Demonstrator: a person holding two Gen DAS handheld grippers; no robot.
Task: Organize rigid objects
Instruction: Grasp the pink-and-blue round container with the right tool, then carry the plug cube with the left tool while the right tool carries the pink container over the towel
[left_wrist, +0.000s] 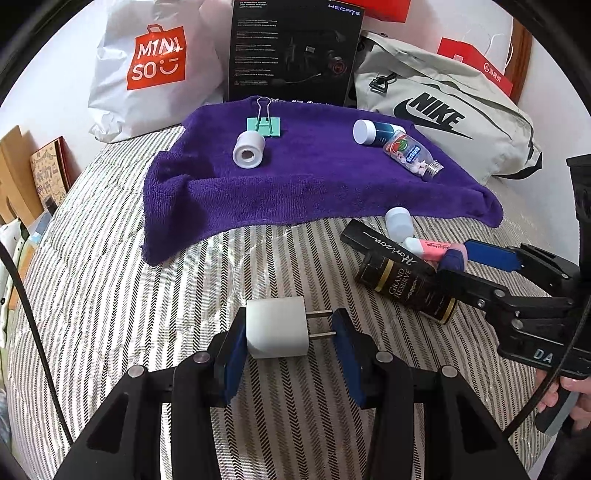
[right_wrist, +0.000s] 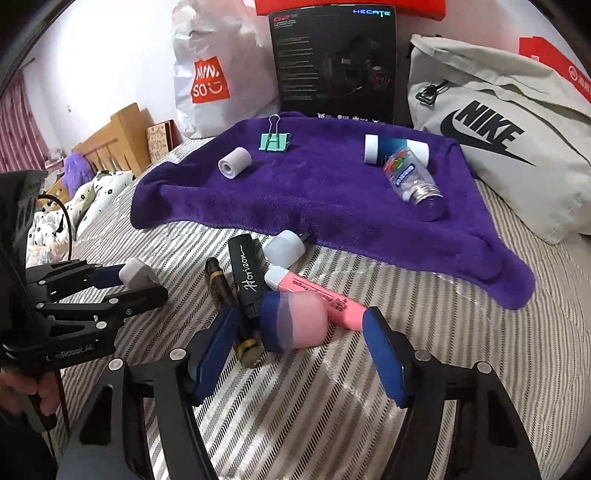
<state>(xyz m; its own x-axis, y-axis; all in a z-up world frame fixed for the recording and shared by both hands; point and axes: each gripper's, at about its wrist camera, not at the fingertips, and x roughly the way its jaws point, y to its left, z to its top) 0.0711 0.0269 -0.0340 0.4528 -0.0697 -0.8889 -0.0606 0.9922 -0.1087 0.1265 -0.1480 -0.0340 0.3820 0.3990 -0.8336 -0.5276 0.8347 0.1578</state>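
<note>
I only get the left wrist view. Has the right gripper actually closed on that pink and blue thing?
Observer: No. The right wrist view shows the right gripper straddling the pink and blue rounded object, with a clear gap at each pad.
Operator: The gripper hides half the highlighter for me. How does it lie?
Observer: The pink highlighter lies just behind that object. Its white cap points toward the purple towel and its other end is right by the tip of the pad on the picture's right.
</note>
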